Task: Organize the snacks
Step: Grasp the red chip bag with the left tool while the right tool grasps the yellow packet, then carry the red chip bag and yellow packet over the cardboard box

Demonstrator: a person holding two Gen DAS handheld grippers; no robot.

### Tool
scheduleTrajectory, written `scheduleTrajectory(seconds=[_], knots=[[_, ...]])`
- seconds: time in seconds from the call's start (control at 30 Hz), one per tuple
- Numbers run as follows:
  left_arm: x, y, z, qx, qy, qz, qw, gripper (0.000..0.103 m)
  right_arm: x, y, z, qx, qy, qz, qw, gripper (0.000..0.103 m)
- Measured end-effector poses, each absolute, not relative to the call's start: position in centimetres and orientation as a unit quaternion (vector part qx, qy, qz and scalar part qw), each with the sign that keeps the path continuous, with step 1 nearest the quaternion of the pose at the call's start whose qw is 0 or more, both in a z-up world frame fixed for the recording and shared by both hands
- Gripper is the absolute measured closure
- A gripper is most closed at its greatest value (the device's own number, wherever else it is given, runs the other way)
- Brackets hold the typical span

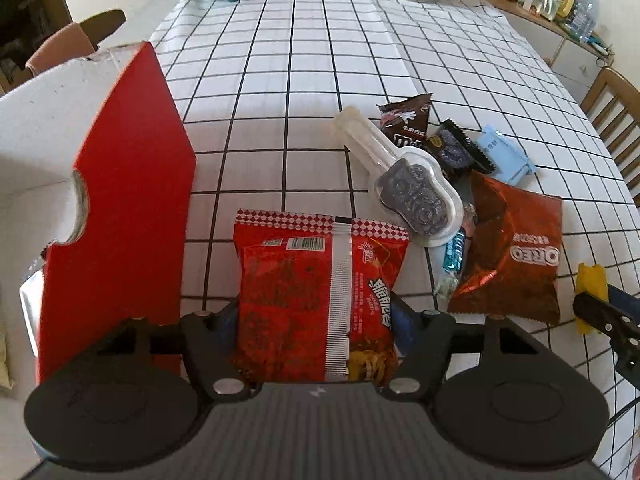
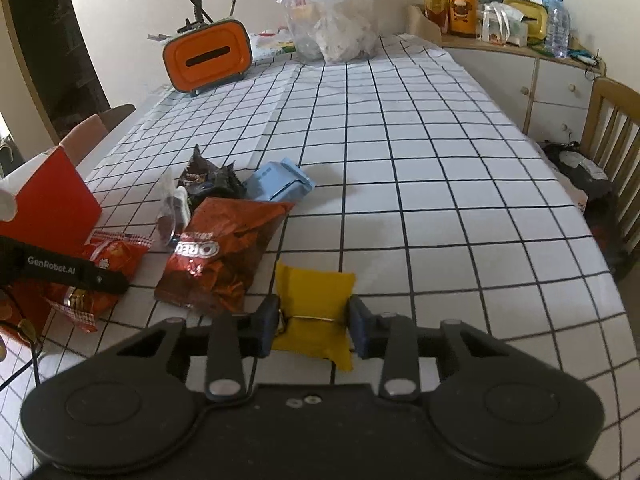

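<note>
My left gripper [image 1: 316, 320] is shut on a red snack packet [image 1: 304, 280], whose sides sit against both pads. A red-and-white cardboard box [image 1: 128, 184] stands open just to its left. To the right lies a pile: a red Oreo bag [image 1: 516, 248], a clear spoon-shaped Oreo pack [image 1: 416, 196], a brown M&M's bag [image 1: 408, 124], a dark wrapper [image 1: 454, 148] and a light blue packet [image 1: 506, 156]. My right gripper [image 2: 314, 322] is shut on a small yellow packet [image 2: 316, 292], pinched between its blue pads, just right of the Oreo bag [image 2: 224, 252].
A white checked cloth [image 2: 420, 160] covers the table. At the far end stand an orange tissue box [image 2: 208, 60] and a clear plastic bag [image 2: 332, 28]. A wooden chair [image 2: 612, 128] and a sideboard [image 2: 520, 76] with bottles are on the right. Chair backs [image 1: 72, 40] rise at the left edge.
</note>
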State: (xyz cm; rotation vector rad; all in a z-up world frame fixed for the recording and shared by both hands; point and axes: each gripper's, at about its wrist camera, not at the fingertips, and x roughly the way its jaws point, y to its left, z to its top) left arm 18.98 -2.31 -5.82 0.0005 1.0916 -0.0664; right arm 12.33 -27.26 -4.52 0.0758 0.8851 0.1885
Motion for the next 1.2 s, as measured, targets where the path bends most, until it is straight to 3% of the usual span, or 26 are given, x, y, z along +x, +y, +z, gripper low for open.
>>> scheduleTrajectory(seconds=[0.7,1.2], knots=[[10.3,-0.6,2.2,0.011,0.434,-0.066,0.899,0.033,4.6,-23.5,3.8,0.006,0.354,0.132,0.926,0.068],[8.4,6.3,7.2,0.013,0.380,-0.020,0.924,0.033,4.6,-15.2,8.6,-0.013,0.301,0.202,0.932,0.068]])
